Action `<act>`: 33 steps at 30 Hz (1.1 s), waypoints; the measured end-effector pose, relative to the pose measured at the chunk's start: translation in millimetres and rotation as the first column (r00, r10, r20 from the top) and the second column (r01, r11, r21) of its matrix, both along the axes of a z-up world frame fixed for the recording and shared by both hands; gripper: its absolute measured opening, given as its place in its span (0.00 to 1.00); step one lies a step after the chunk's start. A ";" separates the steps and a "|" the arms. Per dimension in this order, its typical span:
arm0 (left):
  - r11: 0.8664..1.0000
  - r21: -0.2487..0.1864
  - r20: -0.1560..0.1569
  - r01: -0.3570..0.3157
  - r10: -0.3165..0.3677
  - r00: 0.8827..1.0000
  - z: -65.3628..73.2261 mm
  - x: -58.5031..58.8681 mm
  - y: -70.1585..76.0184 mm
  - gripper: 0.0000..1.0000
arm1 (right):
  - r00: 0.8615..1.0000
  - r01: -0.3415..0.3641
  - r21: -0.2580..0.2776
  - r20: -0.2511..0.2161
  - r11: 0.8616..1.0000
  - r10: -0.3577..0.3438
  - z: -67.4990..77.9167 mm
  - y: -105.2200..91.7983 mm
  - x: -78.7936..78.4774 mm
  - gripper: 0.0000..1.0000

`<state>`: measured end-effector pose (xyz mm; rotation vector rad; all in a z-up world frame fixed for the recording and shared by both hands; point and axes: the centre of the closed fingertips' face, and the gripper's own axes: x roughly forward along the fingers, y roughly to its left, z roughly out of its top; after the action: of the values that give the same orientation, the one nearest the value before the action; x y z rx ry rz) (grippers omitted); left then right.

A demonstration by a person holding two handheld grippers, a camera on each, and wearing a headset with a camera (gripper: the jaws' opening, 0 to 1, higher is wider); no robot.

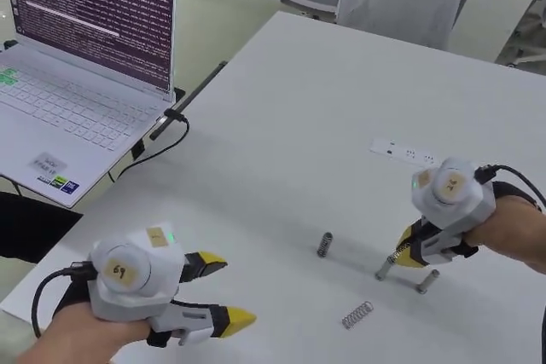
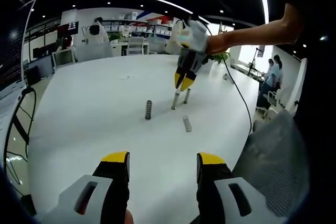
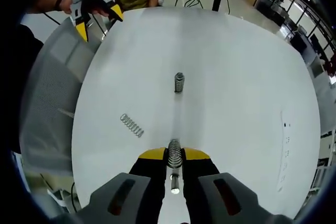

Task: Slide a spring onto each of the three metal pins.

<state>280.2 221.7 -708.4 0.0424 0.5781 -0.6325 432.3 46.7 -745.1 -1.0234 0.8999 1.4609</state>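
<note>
White tabletop (image 1: pixel 324 108) stretches ahead of us in a lit open office. From the head view we see an open laptop (image 1: pixel 77 66) at the far left and a white power strip (image 1: pixel 408 154) at the right.

The left gripper (image 1: pixel 226 290) hangs near us on the left. Its yellow-tipped jaws are spread wide, with nothing between them and nothing touched. Its own view shows the same broad gap, and it looks across the tabletop at the work on the far side.

The right gripper (image 1: pixel 403 255) is at the right, jaws pressed in on the held spring (image 3: pixel 174 153). In the head view that spring sits at the upper end of a tilted pin (image 1: pixel 384 271), whose lower end meets the tabletop. The right gripper view looks down along the spring, so the pin's lower part is hidden there. We see a short metal piece between the jaws nearer the camera, but we cannot tell whether it is the pin's top.

A second pin (image 1: pixel 426 281) stands just beside the tilted one, on its right. An upright spring (image 1: pixel 325 245) stands to their left, apart from both; we cannot make out whether a pin is inside it. A loose spring (image 1: pixel 357 314) lies flat nearer to us, between the two grippers.
</note>
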 end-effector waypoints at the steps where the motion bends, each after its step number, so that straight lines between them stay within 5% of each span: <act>1: 1.000 -0.001 0.000 -0.002 0.002 1.000 0.3 0.0 0.4 0.46 | 1.000 -0.003 -0.003 0.003 1.000 0.003 -0.9 0.3 0.5 0.08; 22: 1.000 -0.002 -0.010 -0.003 0.003 1.000 -2.3 -3.1 1.7 0.46 | 0.998 -0.058 -0.065 0.002 0.996 0.059 -10.5 3.1 -2.5 0.09; 33: 1.000 0.000 -0.007 0.000 0.000 1.000 -0.3 -1.3 0.8 0.46 | 0.994 -0.107 -0.128 0.003 0.986 0.108 -26.9 2.4 -3.3 0.09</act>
<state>278.9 222.5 -708.7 0.0404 0.5845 -0.6326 429.0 49.1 -771.9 -1.1884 0.9528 1.5017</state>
